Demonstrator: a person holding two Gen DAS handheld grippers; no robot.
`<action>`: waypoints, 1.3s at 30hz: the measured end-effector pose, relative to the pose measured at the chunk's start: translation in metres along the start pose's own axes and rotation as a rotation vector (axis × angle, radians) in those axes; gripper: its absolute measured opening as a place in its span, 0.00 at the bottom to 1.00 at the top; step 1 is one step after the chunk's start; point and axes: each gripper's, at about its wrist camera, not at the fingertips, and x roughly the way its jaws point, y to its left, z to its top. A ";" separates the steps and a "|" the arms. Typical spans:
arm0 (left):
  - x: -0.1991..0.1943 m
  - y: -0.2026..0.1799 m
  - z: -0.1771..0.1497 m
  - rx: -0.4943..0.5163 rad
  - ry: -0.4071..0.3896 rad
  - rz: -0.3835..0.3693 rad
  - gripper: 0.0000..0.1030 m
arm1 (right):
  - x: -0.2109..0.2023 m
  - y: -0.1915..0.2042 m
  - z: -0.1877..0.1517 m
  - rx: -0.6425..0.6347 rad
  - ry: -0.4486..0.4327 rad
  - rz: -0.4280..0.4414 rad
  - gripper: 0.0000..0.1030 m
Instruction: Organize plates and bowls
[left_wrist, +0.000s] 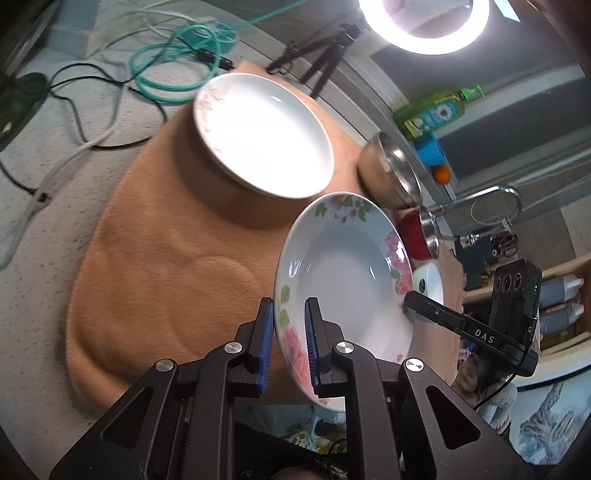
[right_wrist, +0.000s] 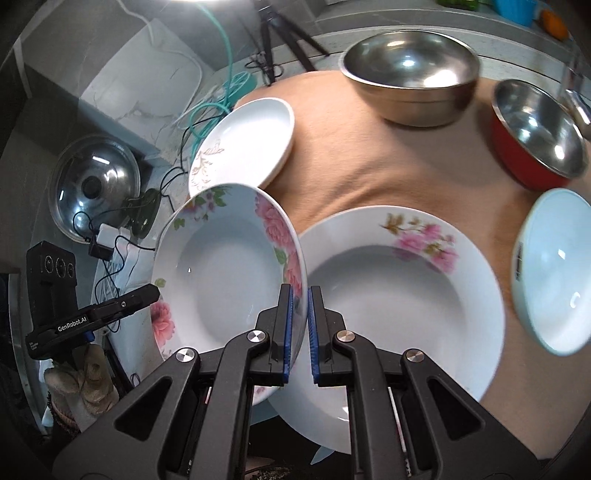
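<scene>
Left wrist: left gripper (left_wrist: 290, 332) pinched tight on the near rim of the flowered plate (left_wrist: 343, 280), held tilted above the orange cloth (left_wrist: 166, 280). White plate (left_wrist: 264, 133) rests further back on the cloth, steel bowl (left_wrist: 389, 171) beside it.

Right wrist: right gripper (right_wrist: 300, 325) clamps the same flowered plate's (right_wrist: 225, 280) opposite rim; a second flowered plate (right_wrist: 402, 295) lies flat on the cloth (right_wrist: 388, 170) just beside it.

Step, likely: two-handed carry for stacking. Next: level it over a plate, lower, release both together.

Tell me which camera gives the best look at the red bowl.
The right wrist view: the red bowl shows its steel inside, full rim and red wall, standing on the orange cloth. In the left wrist view the red bowl is only a sliver behind the floral plate.
</scene>
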 end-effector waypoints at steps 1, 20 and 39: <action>0.003 -0.004 0.001 0.010 0.007 -0.002 0.13 | -0.004 -0.006 -0.002 0.013 -0.006 -0.005 0.08; 0.053 -0.046 -0.006 0.102 0.130 -0.022 0.13 | -0.032 -0.069 -0.033 0.141 -0.043 -0.073 0.08; 0.080 -0.061 -0.009 0.157 0.185 0.014 0.13 | -0.024 -0.097 -0.045 0.188 -0.024 -0.106 0.08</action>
